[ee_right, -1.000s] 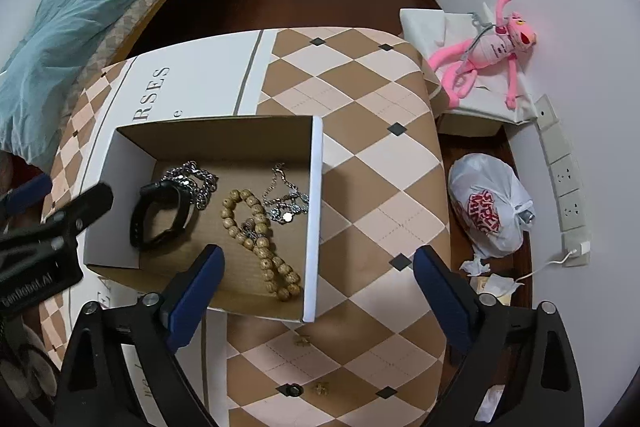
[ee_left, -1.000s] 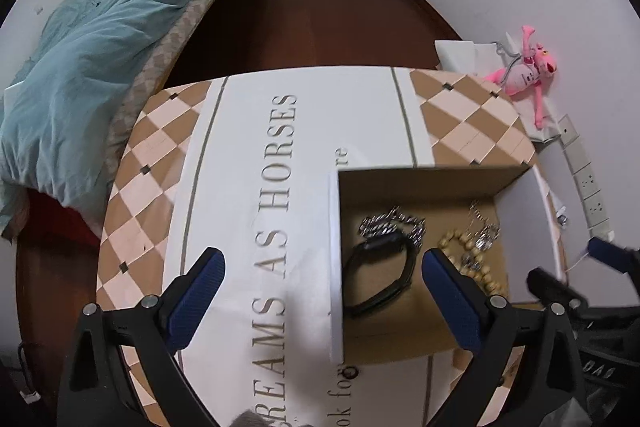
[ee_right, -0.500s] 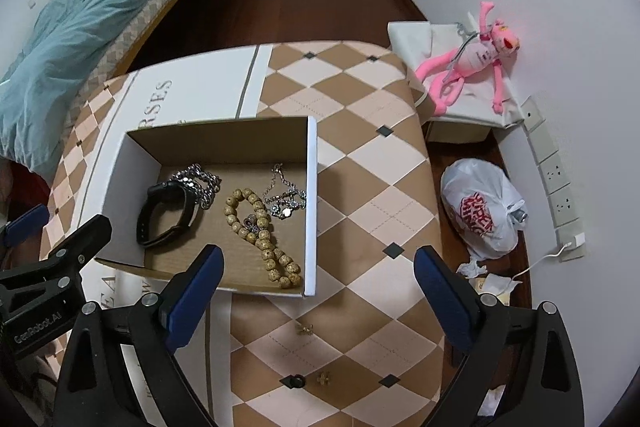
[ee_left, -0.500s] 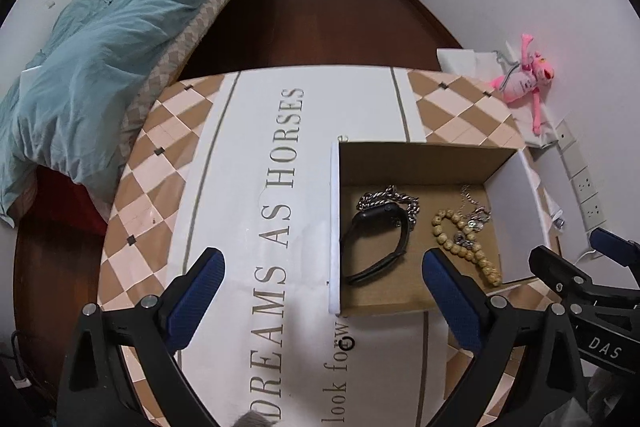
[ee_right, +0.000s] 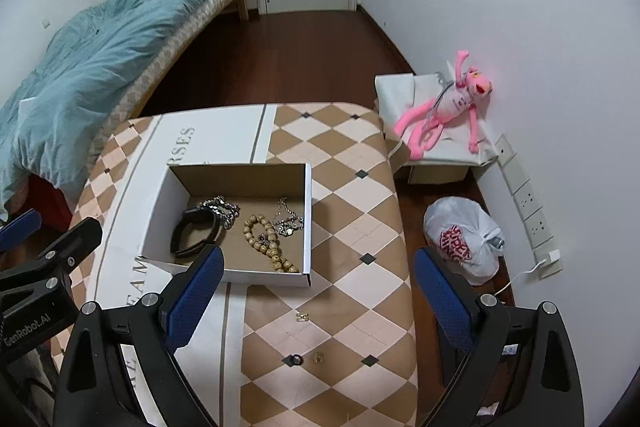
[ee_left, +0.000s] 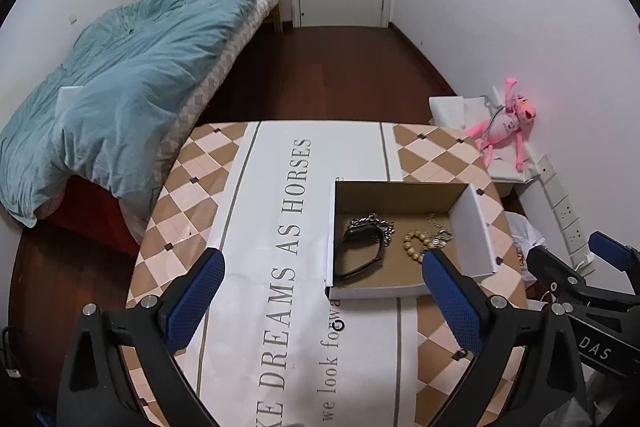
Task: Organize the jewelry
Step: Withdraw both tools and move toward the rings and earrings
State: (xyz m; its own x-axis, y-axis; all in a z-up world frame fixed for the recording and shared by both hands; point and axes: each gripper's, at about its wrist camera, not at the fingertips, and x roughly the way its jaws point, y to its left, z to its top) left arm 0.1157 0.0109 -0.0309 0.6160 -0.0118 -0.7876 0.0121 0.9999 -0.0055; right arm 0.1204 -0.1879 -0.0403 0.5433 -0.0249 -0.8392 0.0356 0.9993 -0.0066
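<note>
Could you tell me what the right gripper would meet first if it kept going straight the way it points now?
Probably the checkered tablecloth just right of the cardboard box; the right gripper is open, and depth is hard to judge.

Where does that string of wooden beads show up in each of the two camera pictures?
Left wrist view: the wooden bead string lies right of centre, inside the cardboard box, partly hidden behind a blue finger.
Right wrist view: the wooden bead string lies left of centre, in the box's right half.
Shared landmark: the black watch band lies left of it.
</note>
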